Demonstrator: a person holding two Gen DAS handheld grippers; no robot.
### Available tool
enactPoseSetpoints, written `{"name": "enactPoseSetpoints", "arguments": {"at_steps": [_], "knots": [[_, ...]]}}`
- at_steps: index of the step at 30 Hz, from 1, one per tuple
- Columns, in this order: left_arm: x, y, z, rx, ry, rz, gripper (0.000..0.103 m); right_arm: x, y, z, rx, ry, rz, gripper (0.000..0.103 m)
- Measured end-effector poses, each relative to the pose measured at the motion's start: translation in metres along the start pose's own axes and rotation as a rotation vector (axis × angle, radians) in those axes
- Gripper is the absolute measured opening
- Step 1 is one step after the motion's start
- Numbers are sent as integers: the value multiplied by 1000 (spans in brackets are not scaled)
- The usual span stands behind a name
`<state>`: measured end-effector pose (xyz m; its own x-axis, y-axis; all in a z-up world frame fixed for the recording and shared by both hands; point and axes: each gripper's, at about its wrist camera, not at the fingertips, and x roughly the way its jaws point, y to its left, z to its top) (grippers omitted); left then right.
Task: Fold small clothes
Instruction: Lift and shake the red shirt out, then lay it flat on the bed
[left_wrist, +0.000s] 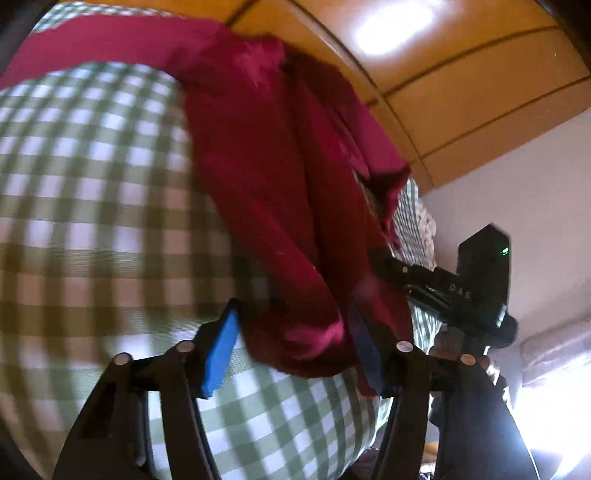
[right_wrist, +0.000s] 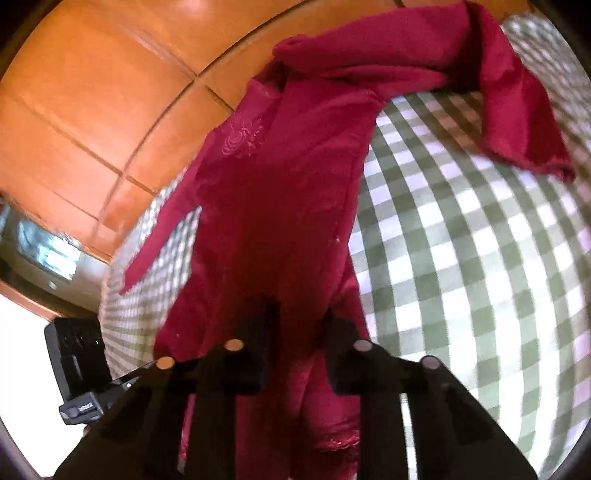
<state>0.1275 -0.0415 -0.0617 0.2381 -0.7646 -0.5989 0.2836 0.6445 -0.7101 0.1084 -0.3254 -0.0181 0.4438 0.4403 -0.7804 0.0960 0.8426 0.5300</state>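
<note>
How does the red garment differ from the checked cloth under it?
The red garment is plain, with faint embroidery; the checked cloth has green and white squares. The garment lies bunched and creased; the cloth is spread smooth. The garment covers only part of the cloth. Both are fabric.

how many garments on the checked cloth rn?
1. A single red garment lies stretched across the green-checked cloth, its near end between both grippers, one sleeve trailing off to the side. Anything beneath it would be hidden.
</note>
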Motion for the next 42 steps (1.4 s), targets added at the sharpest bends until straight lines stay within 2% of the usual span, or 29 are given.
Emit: {"name": "enactPoseSetpoints", "arguments": {"at_steps": [1, 2, 6, 11, 14, 15, 18, 19, 23, 25, 27, 28, 30, 31, 32, 33, 36, 37, 39, 41, 42], "knots": [[4, -5, 1, 31, 19, 20, 14, -1, 1, 0, -12, -3, -11, 16], [3, -10, 1, 48, 23, 51, 14, -1, 2, 1, -24, -9, -18, 14], [-36, -18, 6, 57, -45, 45, 11, -36, 7, 4, -86, -58, -16, 9], [-130, -32, 9, 78, -168, -23, 10, -101, 25, 14, -181, -165, 10, 8], [-177, -39, -4, 78, -205, -32, 10, -134, 22, 7, -202, -198, 12, 8], [-191, -38, -13, 61, -202, -37, 10, -140, 17, 2, -207, -199, -18, 8], [-216, -34, -33, 17, -189, -22, 10, -142, -8, -16, -186, -157, -105, 8], [-219, -27, -42, -10, -177, -10, 10, -137, -23, -28, -164, -116, -141, 8], [-201, 2, -76, -101, -85, 54, 11, -112, -61, -72, -134, 25, -292, 8], [-187, 17, -89, -115, -33, 136, 11, -98, -74, -91, -130, 90, -332, 8], [-176, 26, -92, -135, 1, 168, 17, -93, -76, -98, -131, 93, -366, 22], [-174, 31, -93, -158, 4, 167, 23, -94, -75, -98, -125, 84, -378, 25], [-178, 41, -92, -189, -21, 191, 38, -98, -71, -94, -121, 42, -393, 52], [-186, 49, -87, -219, -64, 223, 50, -102, -64, -90, -133, -1, -396, 54], [-194, 54, -90, -240, -96, 240, 55, -103, -54, -84, -148, -25, -390, 56], [-201, 61, -86, -268, -132, 258, 56, -103, -43, -79, -164, -41, -369, 61], [-223, 87, -65, -355, -240, 352, 56, -87, -8, -72, -212, -59, -273, 66], [-230, 97, -55, -390, -277, 394, 56, -80, 2, -72, -225, -54, -240, 66], [-242, 116, -36, -439, -339, 433, 56, -58, 27, -74, -263, -21, -164, 69], [-257, 137, -16, -491, -406, 498, 71, -29, 57, -80, -315, 28, -102, 69], [-265, 145, -8, -513, -441, 524, 71, -20, 65, -85, -331, 46, -84, 69]]}}
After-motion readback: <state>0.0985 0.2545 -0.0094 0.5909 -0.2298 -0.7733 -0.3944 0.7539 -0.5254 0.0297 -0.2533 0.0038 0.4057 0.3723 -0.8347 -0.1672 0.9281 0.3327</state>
